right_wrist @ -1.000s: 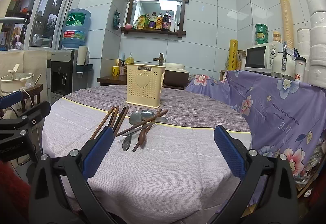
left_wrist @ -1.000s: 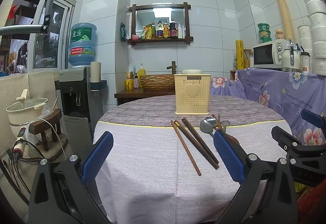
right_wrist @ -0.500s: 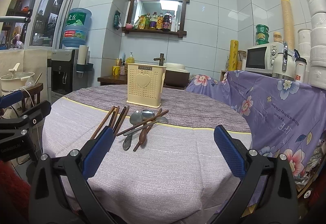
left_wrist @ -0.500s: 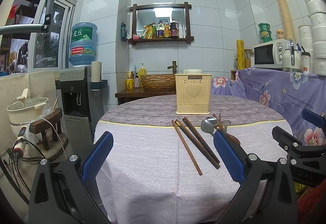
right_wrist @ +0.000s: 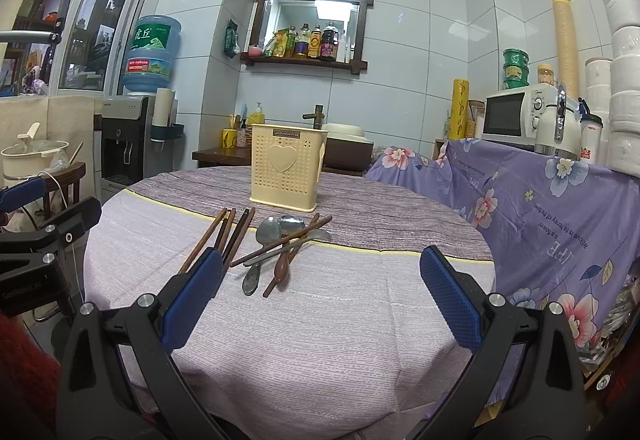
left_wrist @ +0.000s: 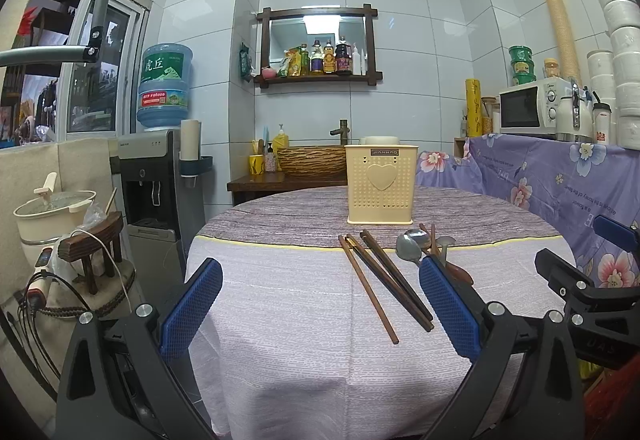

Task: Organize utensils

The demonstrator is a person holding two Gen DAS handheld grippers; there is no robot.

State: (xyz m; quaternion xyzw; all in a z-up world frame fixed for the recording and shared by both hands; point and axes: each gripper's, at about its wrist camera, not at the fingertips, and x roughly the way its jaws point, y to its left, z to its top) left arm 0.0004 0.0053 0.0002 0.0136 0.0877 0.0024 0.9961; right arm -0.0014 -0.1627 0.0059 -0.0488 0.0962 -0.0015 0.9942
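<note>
A cream perforated utensil holder (left_wrist: 381, 184) with a heart on its front stands upright at the back of the round table; it also shows in the right wrist view (right_wrist: 285, 172). In front of it lie several dark wooden chopsticks (left_wrist: 384, 276) (right_wrist: 228, 236), metal spoons (left_wrist: 409, 247) (right_wrist: 269, 231) and a wooden spoon (right_wrist: 281, 267), partly crossed. My left gripper (left_wrist: 320, 310) is open and empty, held near the table's front edge. My right gripper (right_wrist: 320, 304) is open and empty, to the right of the left one.
The round table (left_wrist: 288, 300) has a striped purple cloth. A water dispenser (left_wrist: 154, 175) and a stool with a pot (left_wrist: 54, 211) stand to the left. A floral-covered counter (right_wrist: 560, 207) with a microwave (right_wrist: 516, 115) stands on the right. A wooden sink stand (left_wrist: 280, 179) is behind.
Both grippers have drifted very slightly; the scene has shifted a little in both views. Nothing was taken hold of or moved on the table.
</note>
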